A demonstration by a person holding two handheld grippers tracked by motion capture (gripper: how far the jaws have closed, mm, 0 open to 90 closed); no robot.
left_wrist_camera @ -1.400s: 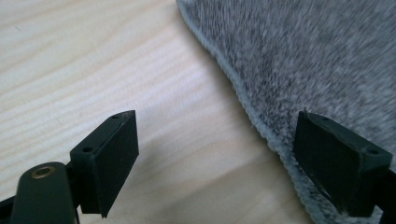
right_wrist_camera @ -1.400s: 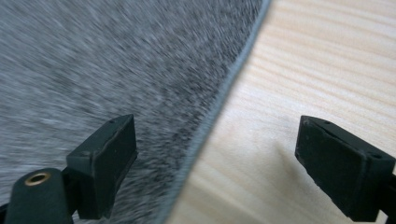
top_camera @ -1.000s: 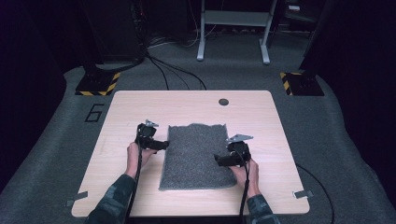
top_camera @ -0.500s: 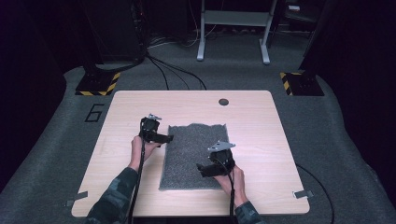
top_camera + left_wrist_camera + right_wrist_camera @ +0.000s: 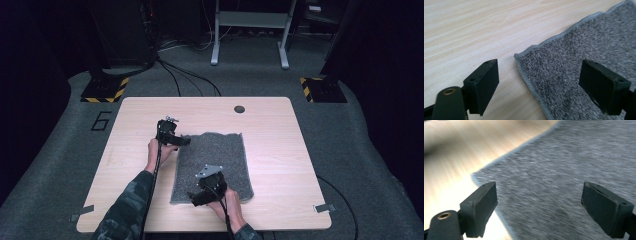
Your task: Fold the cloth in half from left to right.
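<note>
A grey flecked towel (image 5: 215, 162) lies flat on the light wooden table (image 5: 295, 150). My left gripper (image 5: 184, 141) is at the towel's far left corner, open. In the left gripper view the towel's hemmed corner (image 5: 564, 67) lies between the spread jaws of the left gripper (image 5: 544, 87), just above the wood. My right gripper (image 5: 194, 198) hovers over the towel's near left corner, open. The right gripper view is motion-blurred, with the towel (image 5: 564, 175) under the right gripper (image 5: 541, 207) and the corner by the left jaw. Nothing is held.
A small dark round grommet (image 5: 239, 109) sits in the table near its far edge. Two floor bases with yellow-black stripes (image 5: 106, 89) (image 5: 322, 88) stand beyond the table's far corners. Cables and a grey metal frame (image 5: 250, 30) lie farther back.
My right gripper has swept from the towel's right edge across to its near left corner. The left gripper has edged slightly farther and right, toward the far left corner.
</note>
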